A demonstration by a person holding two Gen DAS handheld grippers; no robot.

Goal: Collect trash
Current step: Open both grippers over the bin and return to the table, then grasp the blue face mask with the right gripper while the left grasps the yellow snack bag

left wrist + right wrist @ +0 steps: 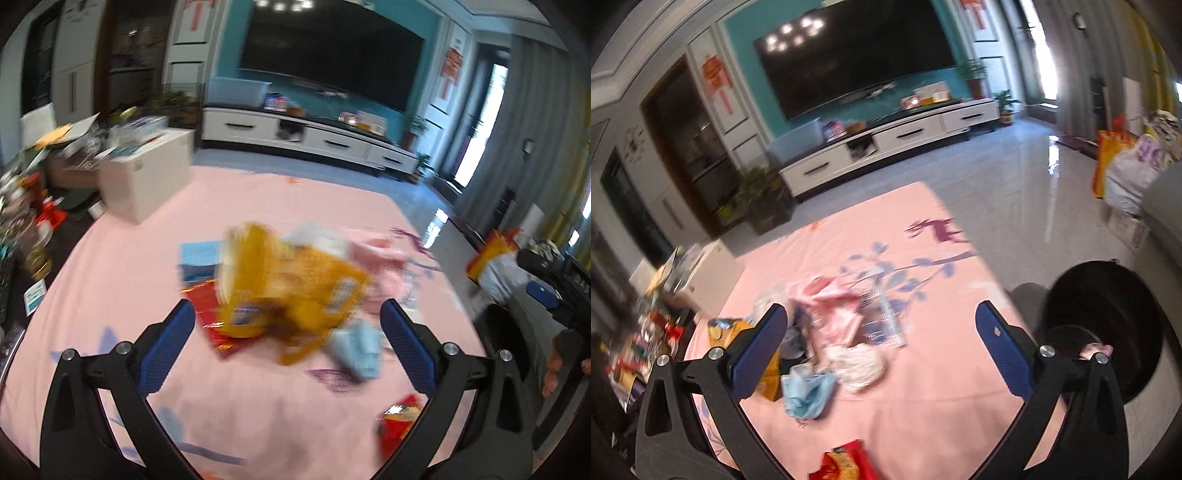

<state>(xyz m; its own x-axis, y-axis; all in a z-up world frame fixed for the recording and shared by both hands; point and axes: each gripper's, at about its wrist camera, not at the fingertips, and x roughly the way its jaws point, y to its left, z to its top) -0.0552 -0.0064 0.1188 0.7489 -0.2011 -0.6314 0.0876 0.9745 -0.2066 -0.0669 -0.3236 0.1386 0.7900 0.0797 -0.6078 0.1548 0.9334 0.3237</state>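
Nearest in both views, a red wrapper (846, 461) is seen on the pink sheet (122, 266), in front of the trash heap. Only the left wrist view shows the heap's yellow snack bag (291, 284), blurred, with a red packet (210, 317) beneath it and a blue mask (358, 349) at its near right. Only the right wrist view shows the black bin (1108, 332) to the right of the heap, a white crumpled tissue (860, 363) and pink packaging (831, 306). The left gripper (286, 319) and right gripper (881, 325) are spread wide, released, nothing grasped or touched. Beyond the heap, a TV cabinet (894, 142) is seen.
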